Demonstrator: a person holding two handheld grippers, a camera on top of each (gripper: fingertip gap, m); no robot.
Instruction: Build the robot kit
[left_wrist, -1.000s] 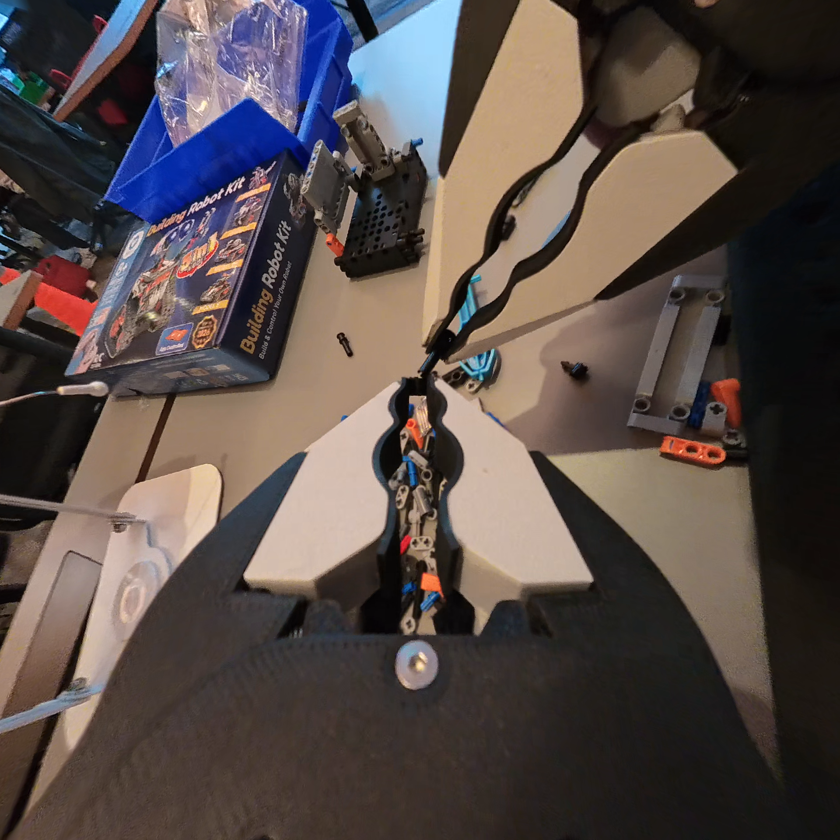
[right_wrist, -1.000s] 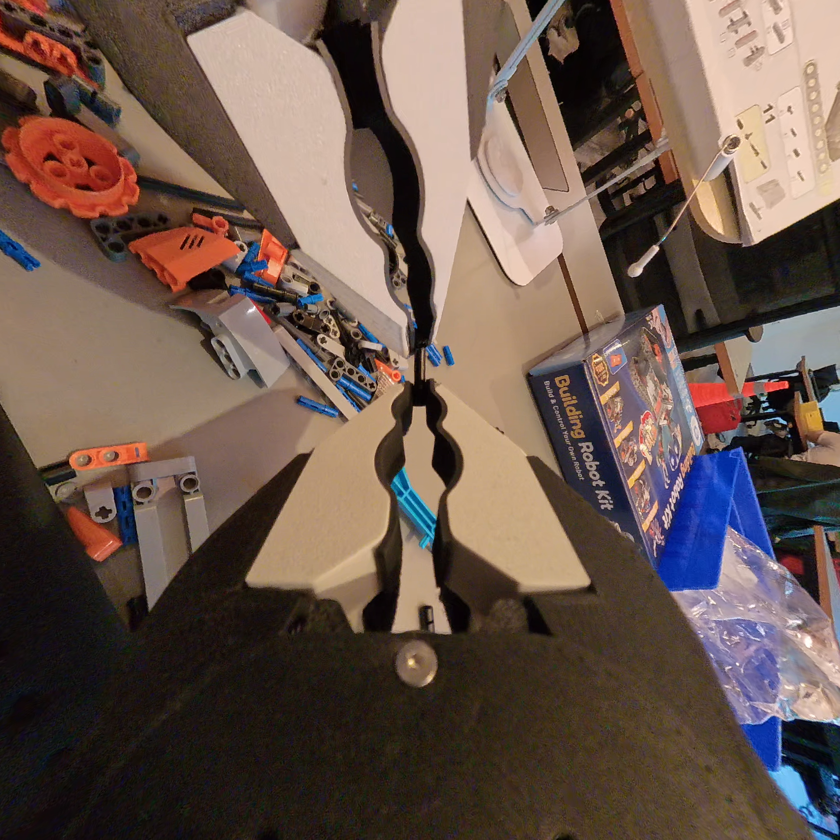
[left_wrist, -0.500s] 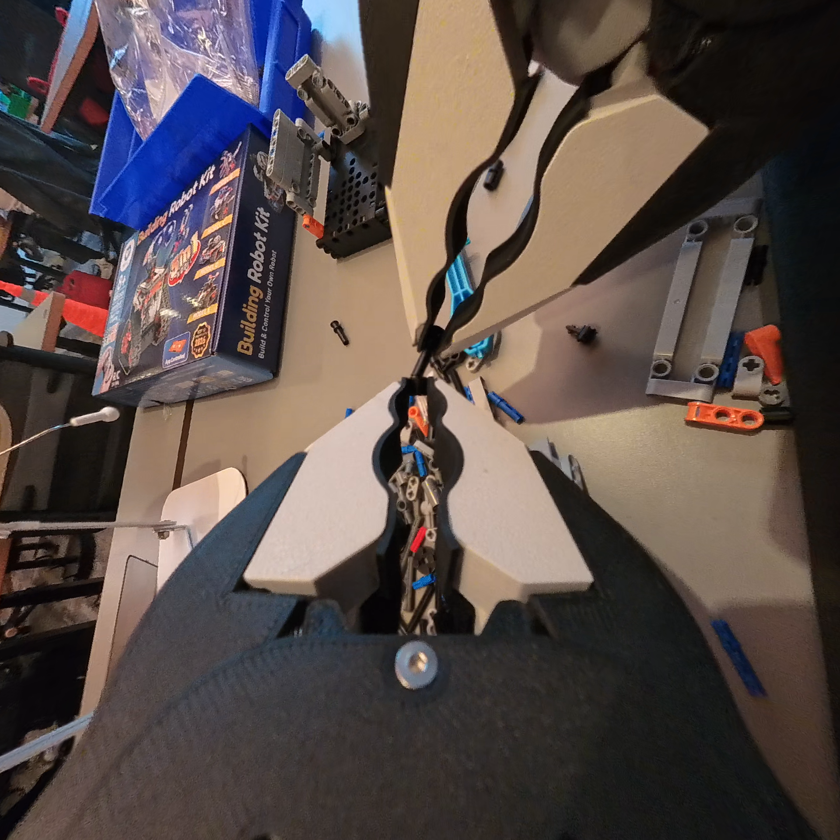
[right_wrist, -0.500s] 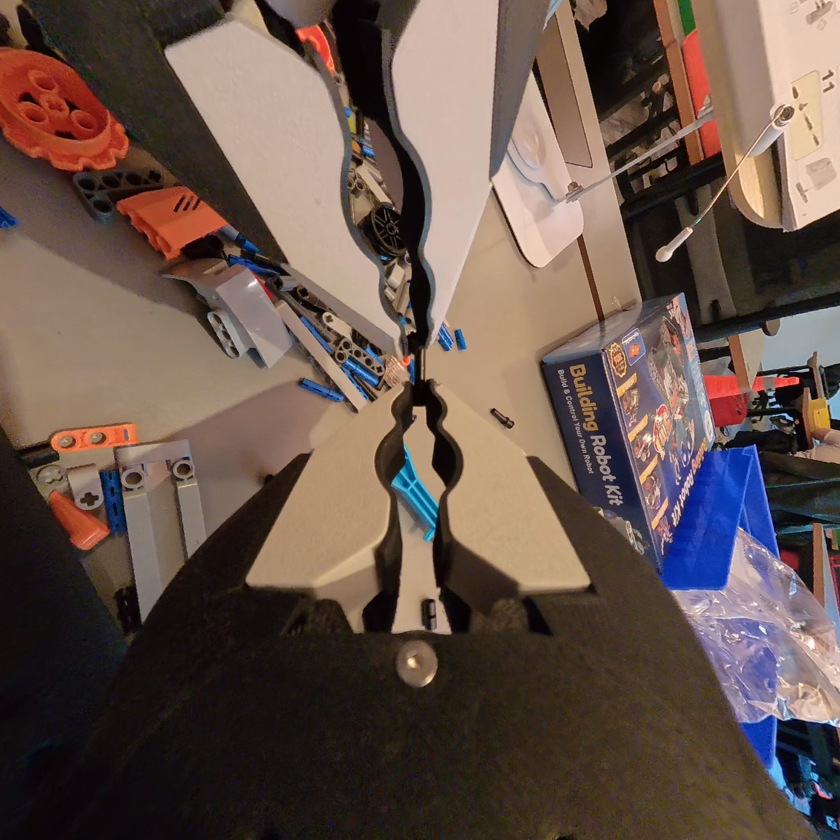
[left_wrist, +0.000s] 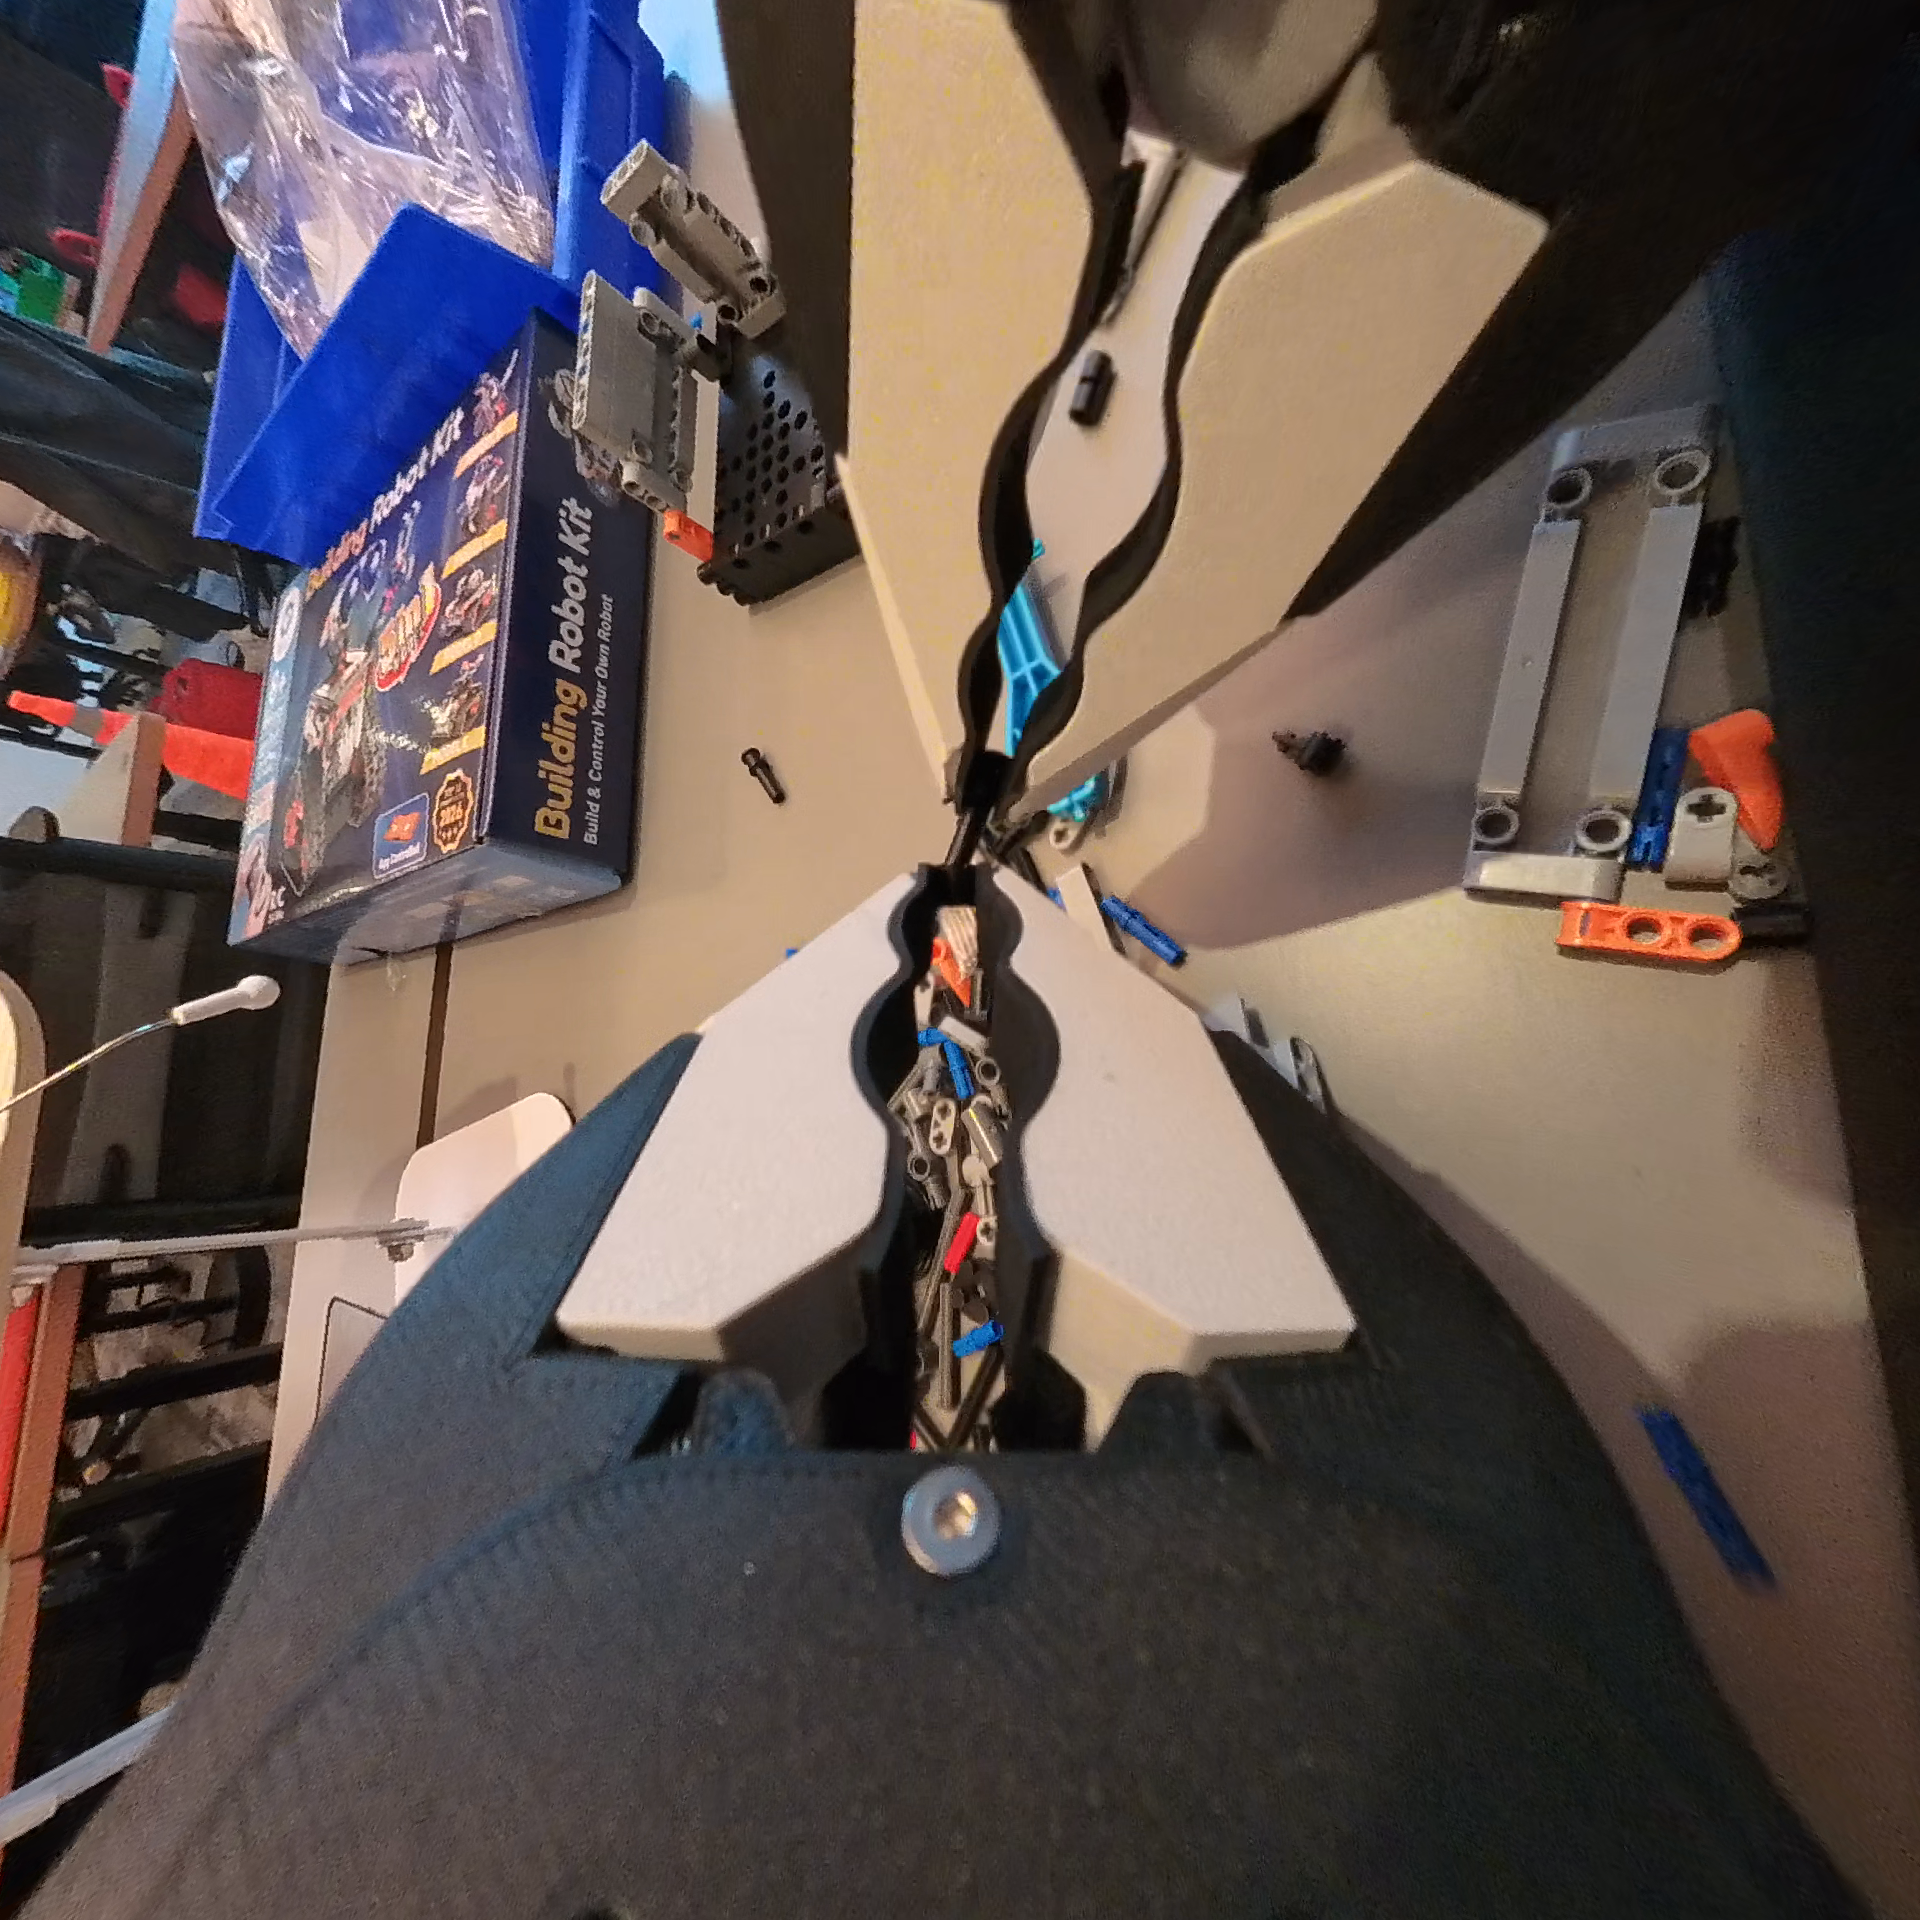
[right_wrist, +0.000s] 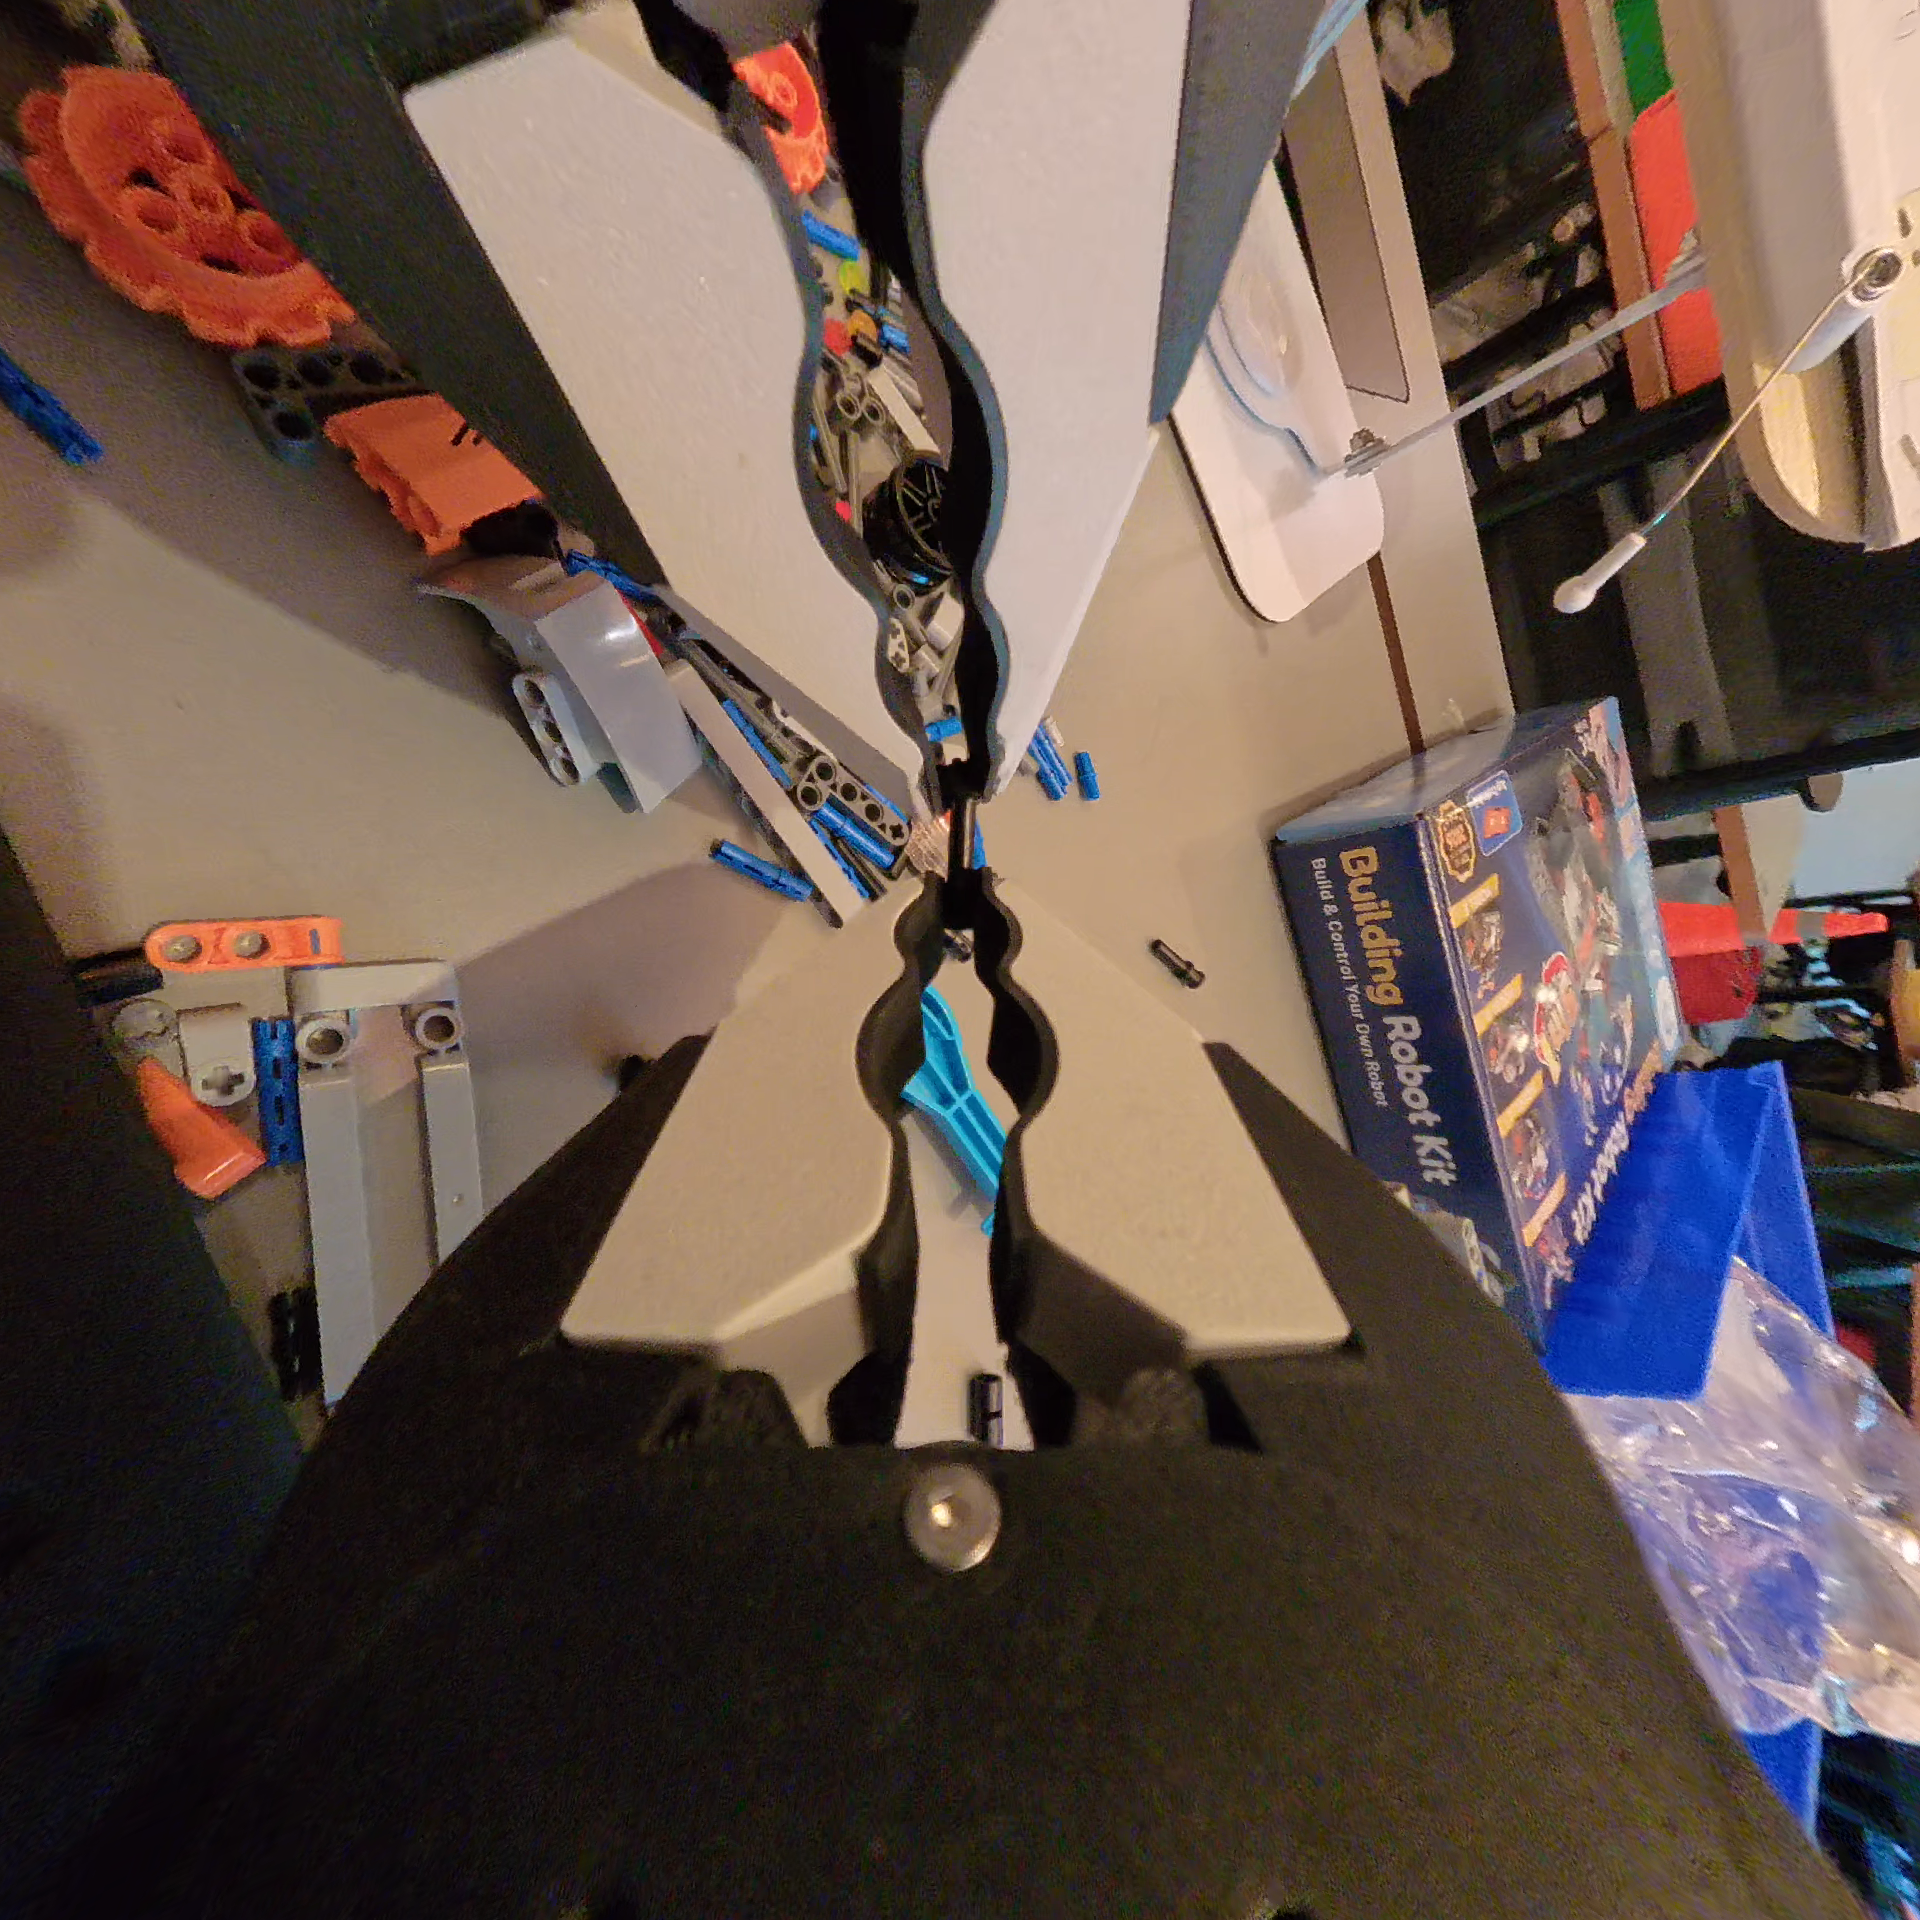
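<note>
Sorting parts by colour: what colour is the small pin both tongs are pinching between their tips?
Black. The small pin shows best in the right wrist view.

Warm, dim indoor light. Both hand-held grippers cast broad soft shadows on the worktop (left_wrist: 1558, 1143). Strong fisheye stretch at edges. Slight motion blur; near gripper bodies soft, background dark and murky.

Left gripper (left_wrist: 954, 878) and right gripper (right_wrist: 958, 902) meet tip to tip above the table, jaws of each closed. Both pinch one thin black pin (right_wrist: 962, 826) from opposite ends, apparently a single piece, though blurred. Right gripper angles in from the upper right in the left wrist view.
</note>
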